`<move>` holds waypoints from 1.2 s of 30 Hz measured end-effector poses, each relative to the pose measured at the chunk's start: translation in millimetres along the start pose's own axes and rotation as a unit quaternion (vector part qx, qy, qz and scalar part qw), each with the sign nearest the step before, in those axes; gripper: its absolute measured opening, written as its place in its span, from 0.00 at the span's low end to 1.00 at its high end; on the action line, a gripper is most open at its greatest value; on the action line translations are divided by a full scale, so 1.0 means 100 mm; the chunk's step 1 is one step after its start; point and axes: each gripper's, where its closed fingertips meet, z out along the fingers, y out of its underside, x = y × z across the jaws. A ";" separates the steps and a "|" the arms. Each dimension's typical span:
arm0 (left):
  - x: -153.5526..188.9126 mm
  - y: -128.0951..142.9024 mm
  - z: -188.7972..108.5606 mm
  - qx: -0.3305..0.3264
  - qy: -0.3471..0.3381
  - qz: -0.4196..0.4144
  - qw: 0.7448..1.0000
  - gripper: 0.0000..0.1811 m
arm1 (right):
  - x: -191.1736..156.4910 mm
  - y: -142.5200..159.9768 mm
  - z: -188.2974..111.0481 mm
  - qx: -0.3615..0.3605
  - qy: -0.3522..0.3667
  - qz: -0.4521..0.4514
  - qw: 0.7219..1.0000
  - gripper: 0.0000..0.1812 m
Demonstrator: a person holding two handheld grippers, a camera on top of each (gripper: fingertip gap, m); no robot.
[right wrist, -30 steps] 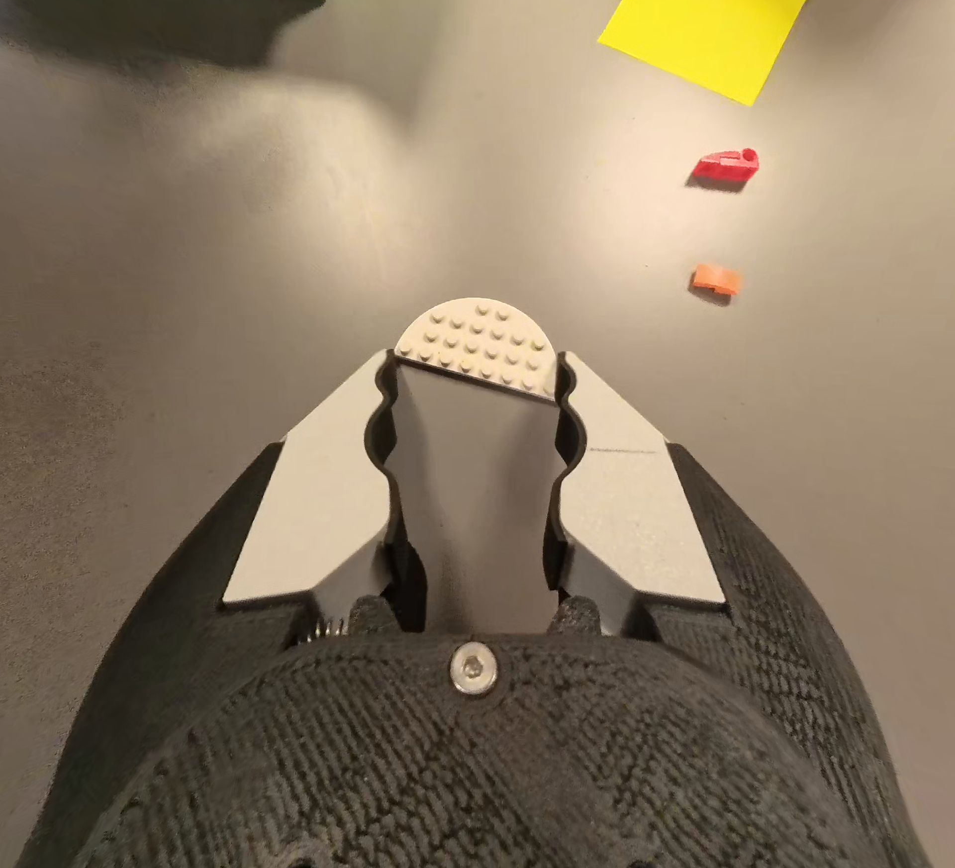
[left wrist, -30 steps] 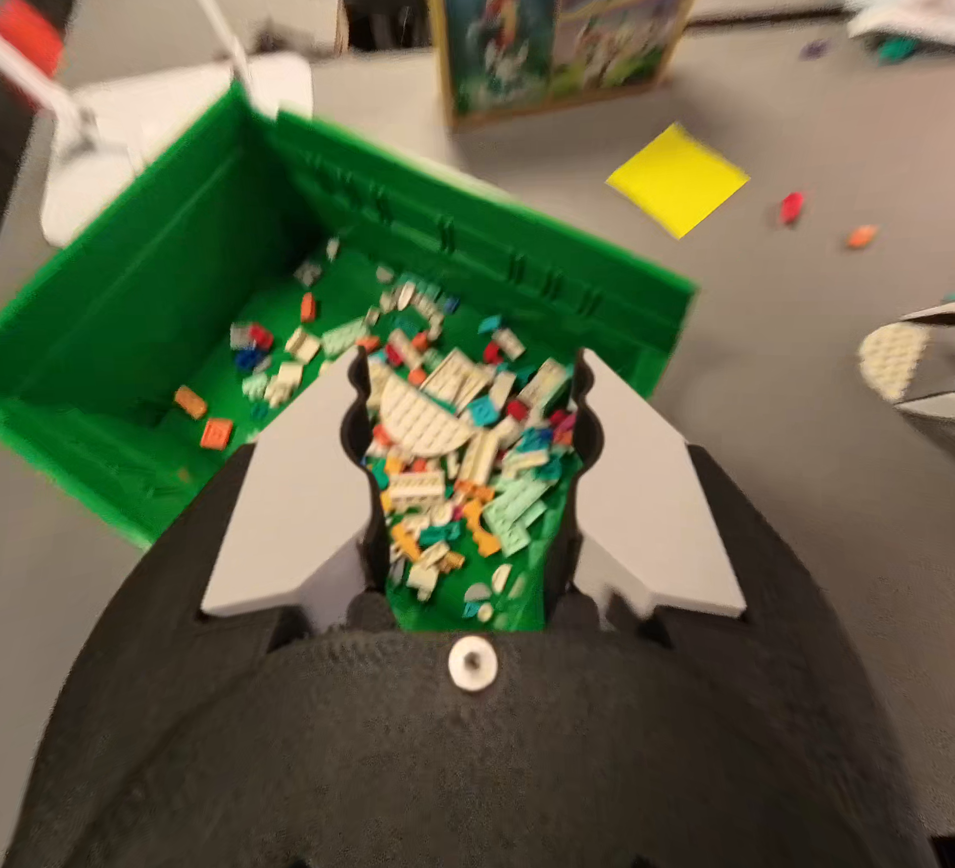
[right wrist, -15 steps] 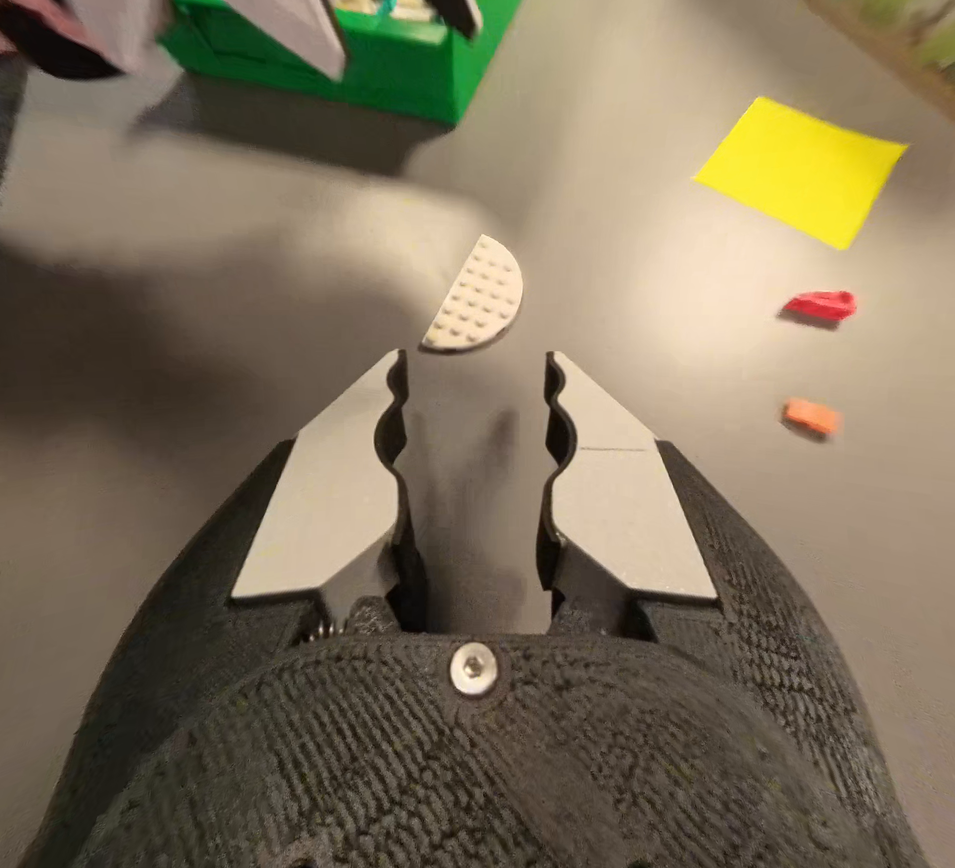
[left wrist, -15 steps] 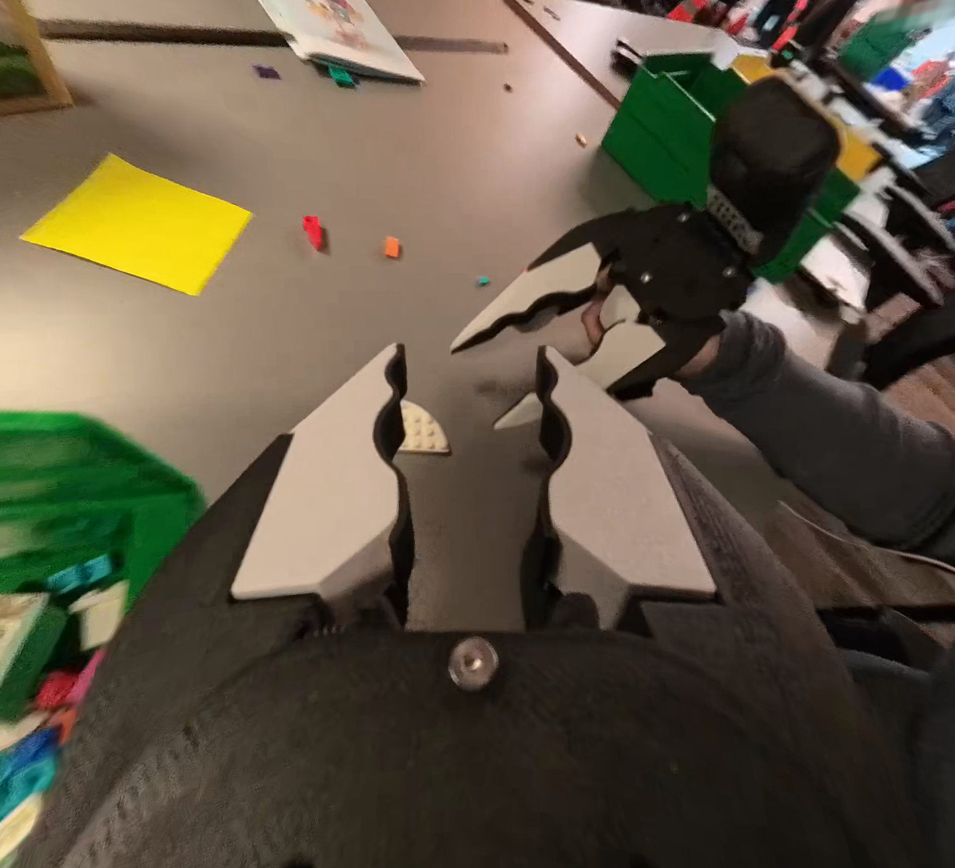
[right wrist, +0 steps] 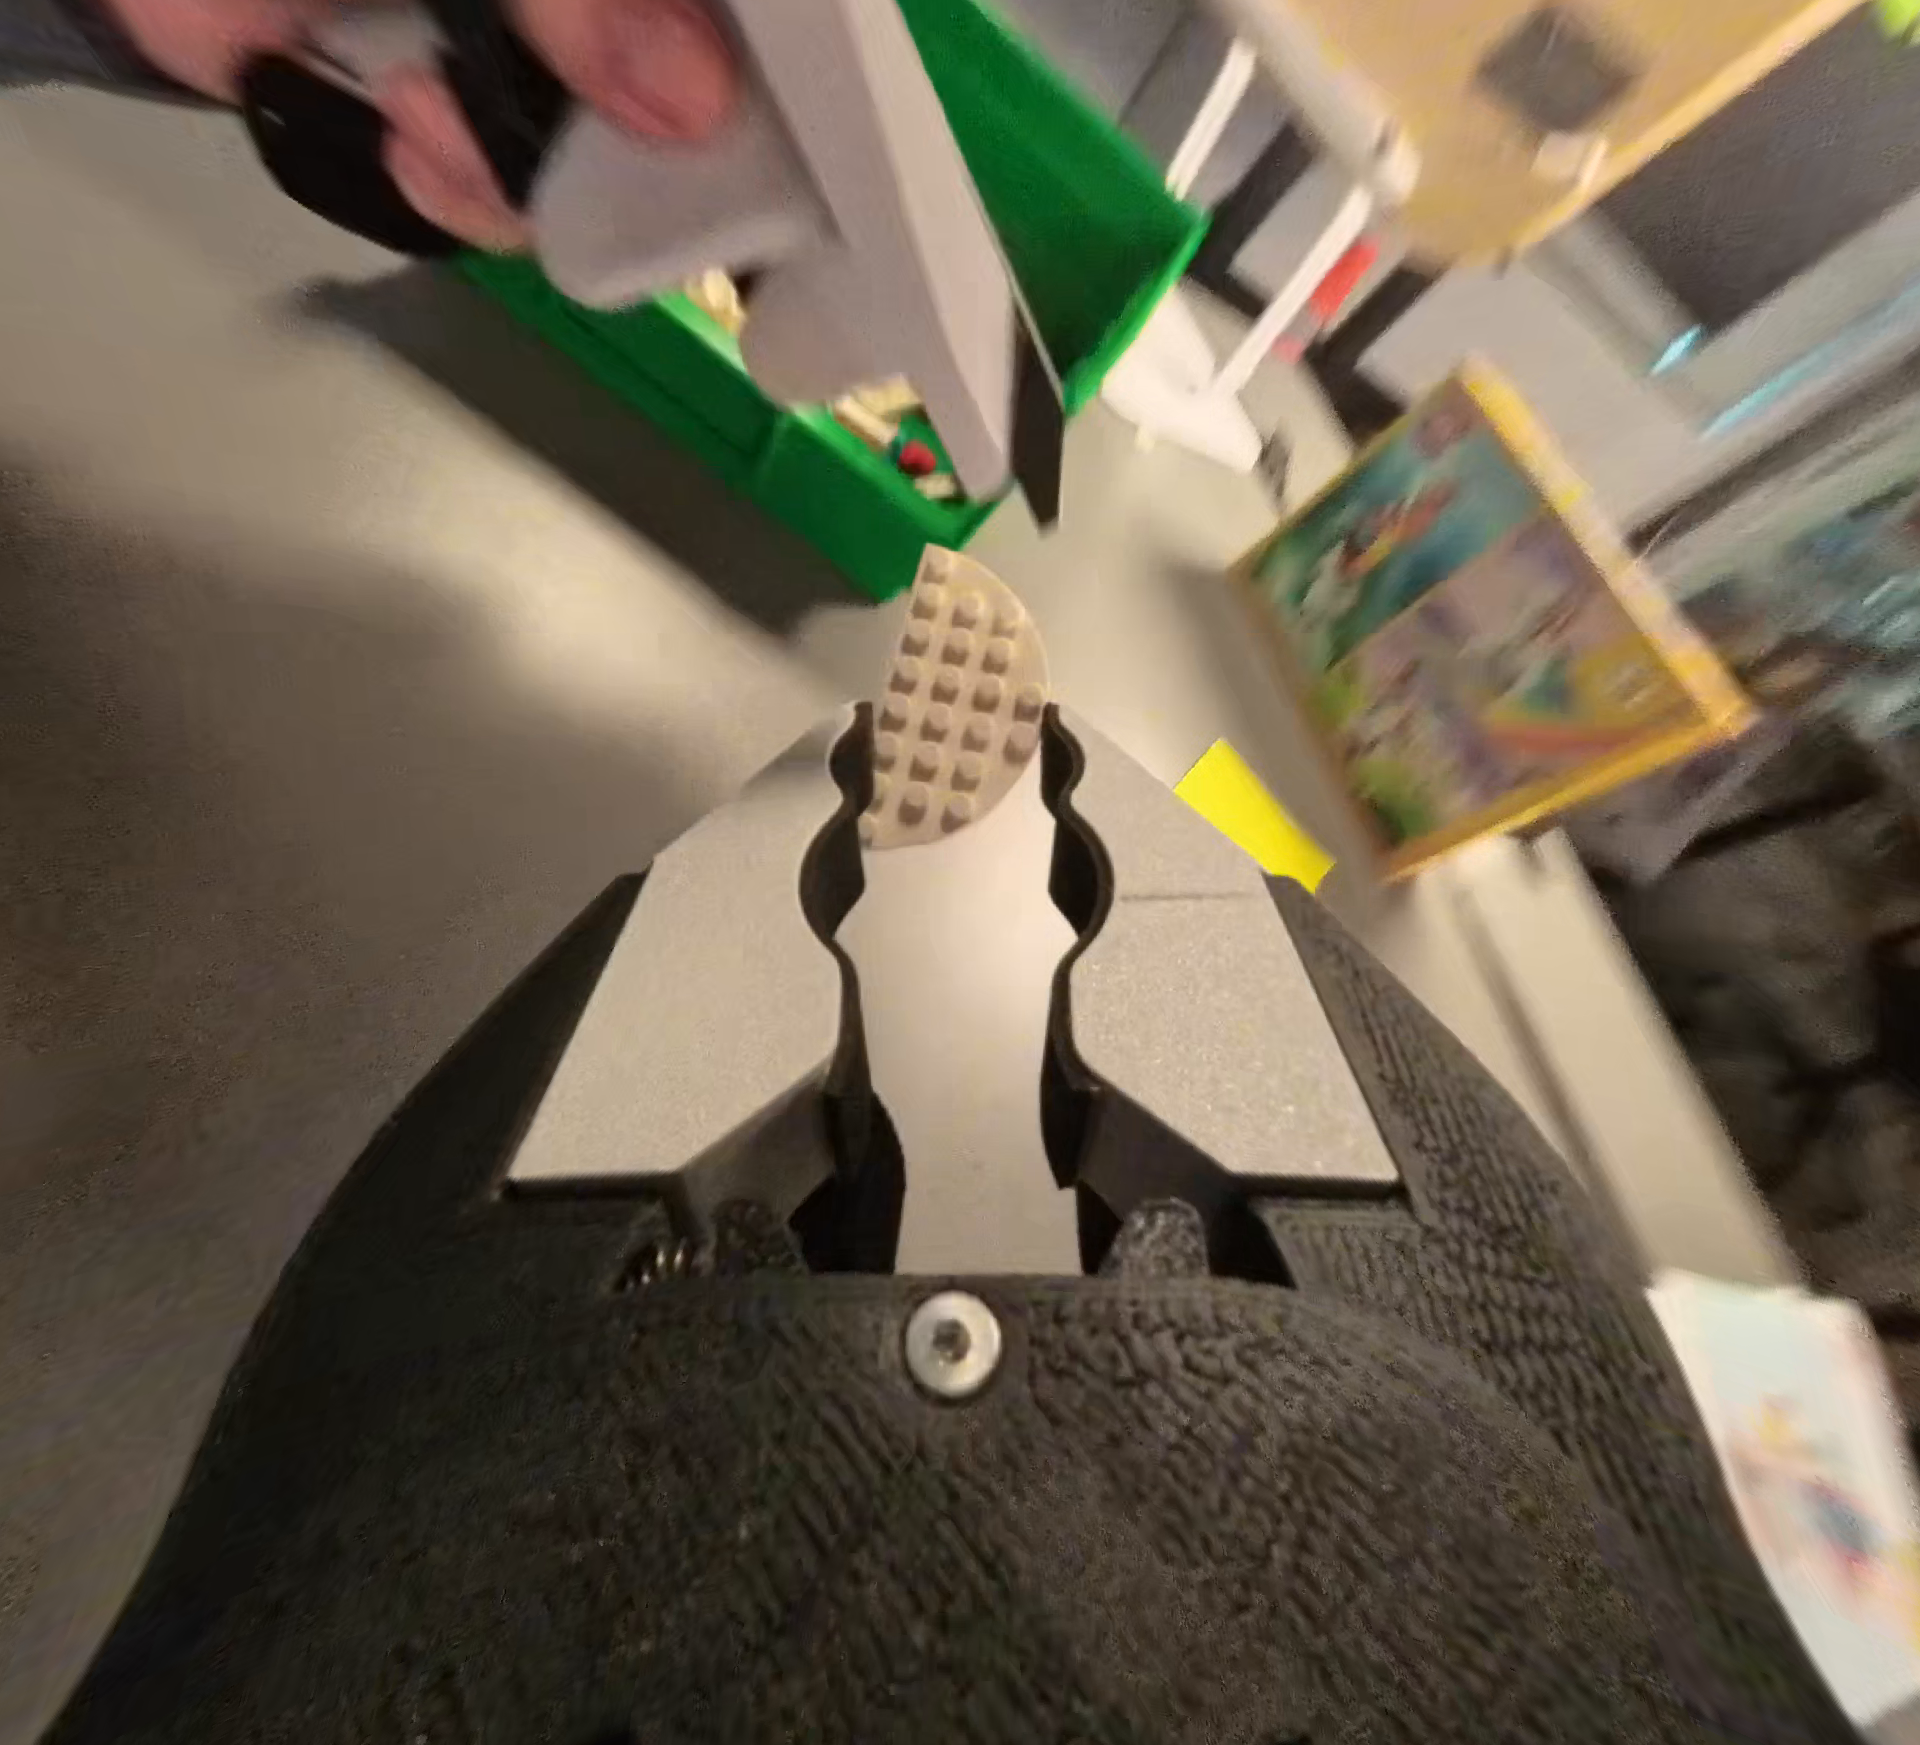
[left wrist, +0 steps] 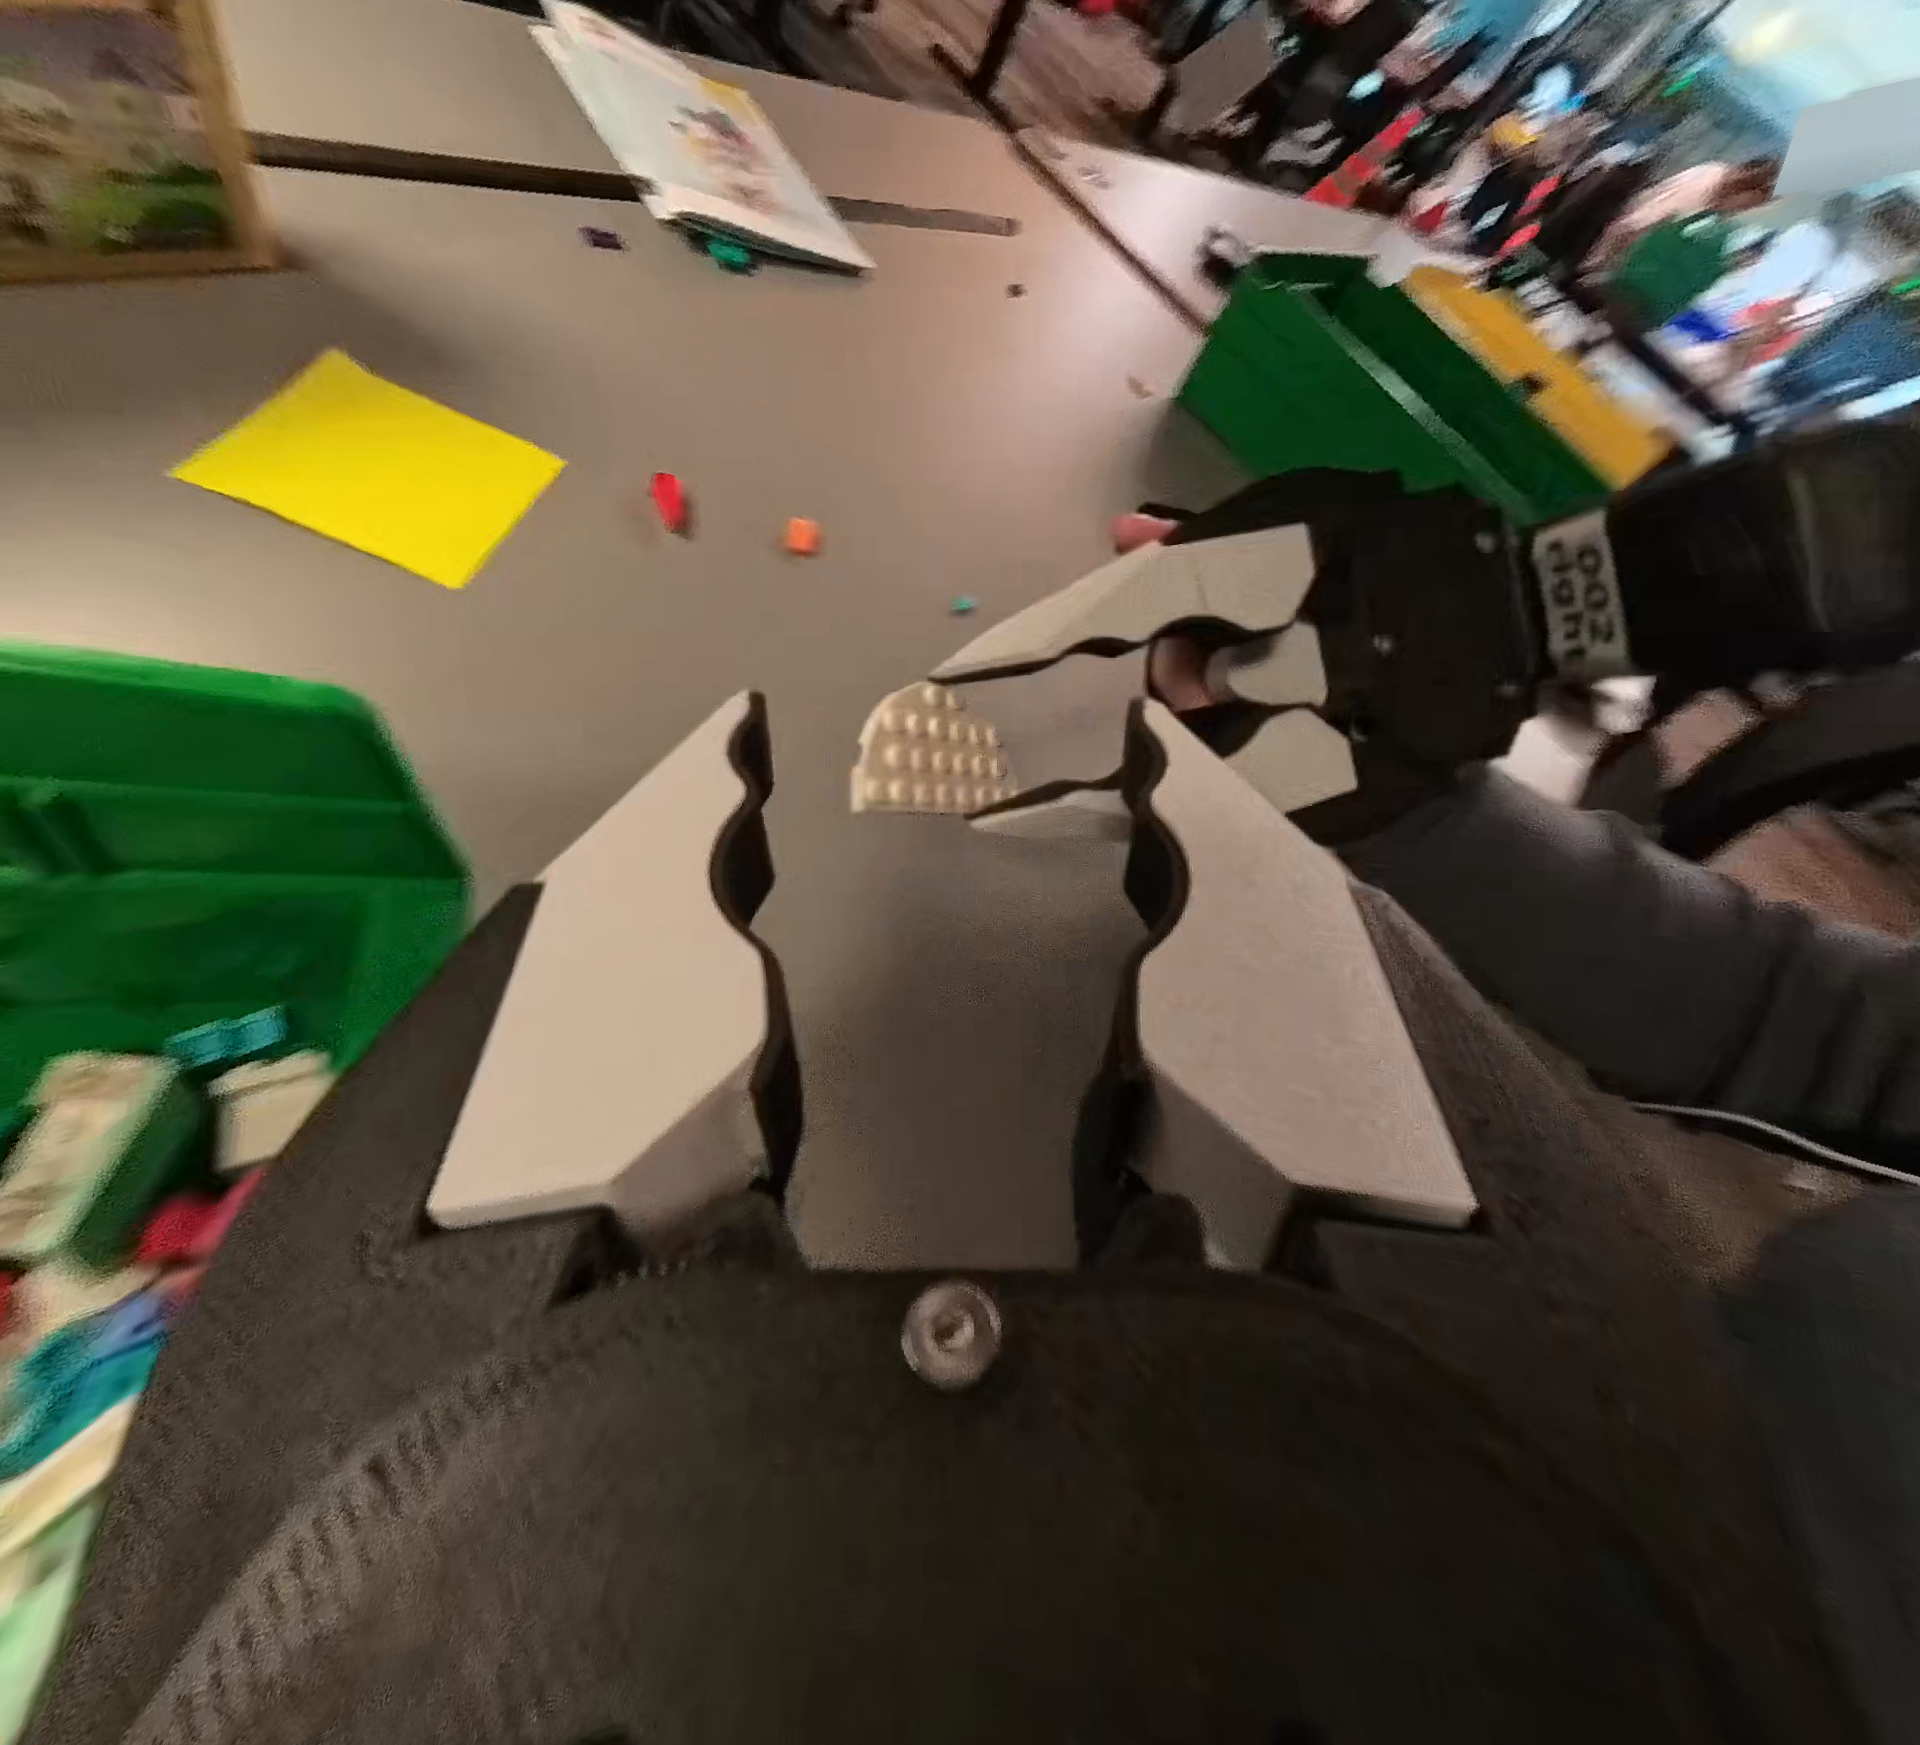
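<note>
**Studded half-round plate pinched in the right claw, left claw wide and empty**

The right gripper (right wrist: 953,708) has its two tips closed on a tan half-round plate (right wrist: 961,656), gripping it by its edges. The plate stands tilted, studs toward the camera, at the centre of the right wrist view and clear of the grey table (left wrist: 623,324). A grey sleeve (left wrist: 1610,947) runs back from this gripper toward the right edge of the left wrist view, so it reaches in from the right, fingers pointing left.

The left gripper (left wrist: 945,713) is spread wide with nothing between its fingers. It points at the plate from close by, and its open tips frame it without touching. In the right wrist view it comes down from the upper left, tips just above the plate.

A green bin (left wrist: 208,812) of mixed small bricks sits at the left edge, beside the left gripper. Farther up the table lie a yellow paper square (left wrist: 374,469), a red piece (left wrist: 668,495) and an orange piece (left wrist: 802,535), well apart from both claws. A picture booklet (left wrist: 707,137) lies near the top, and a colourful boxed set (right wrist: 1475,635) stands at the right of the right wrist view.
</note>
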 end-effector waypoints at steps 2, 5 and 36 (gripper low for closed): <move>0.16 -0.02 0.05 0.009 0.062 -0.036 0.997 0.33 | -0.01 -0.19 -0.14 0.026 0.016 -0.063 0.998 0.16; 0.36 0.12 0.08 -0.045 0.140 -0.066 0.987 0.02 | 0.03 -0.31 -0.25 0.035 0.038 -0.094 0.994 0.16; 0.20 -0.40 -0.39 0.053 -0.138 0.147 0.978 0.30 | 0.70 1.23 0.05 -0.165 0.049 0.158 0.972 0.07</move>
